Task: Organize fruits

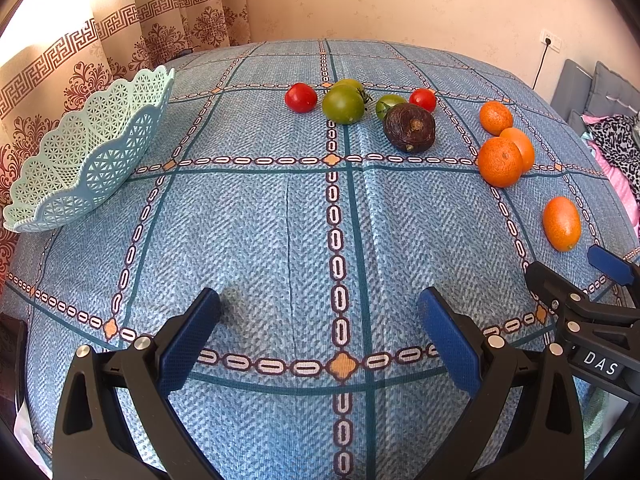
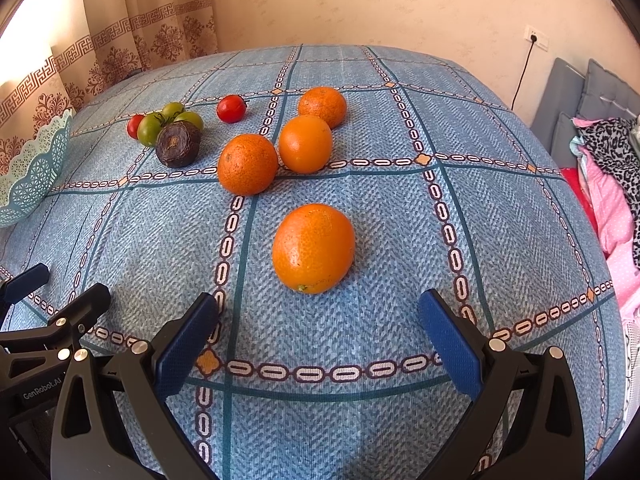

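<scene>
Several oranges lie on the blue tablecloth; the nearest orange (image 2: 313,248) sits just ahead of my open right gripper (image 2: 318,302), whose fingers hold nothing. Behind it are a rough-skinned orange (image 2: 247,164), a smooth orange (image 2: 305,143) and a far orange (image 2: 322,106). Left of them sit a dark wrinkled fruit (image 2: 177,143), green tomatoes (image 2: 150,129) and a red tomato (image 2: 231,109). My left gripper (image 1: 319,300) is open over bare cloth, well short of the dark fruit (image 1: 409,127), green tomato (image 1: 343,104) and red tomato (image 1: 301,97). The mint lattice basket (image 1: 86,152) stands empty at far left.
The table (image 1: 256,232) fills both views, curtains (image 1: 80,60) behind its left side, a wall behind. Grey cushions and pink and leopard-print fabric (image 2: 608,168) lie past the right edge. A wall socket with a cable (image 2: 534,40) is at back right. Each gripper shows at the other view's edge.
</scene>
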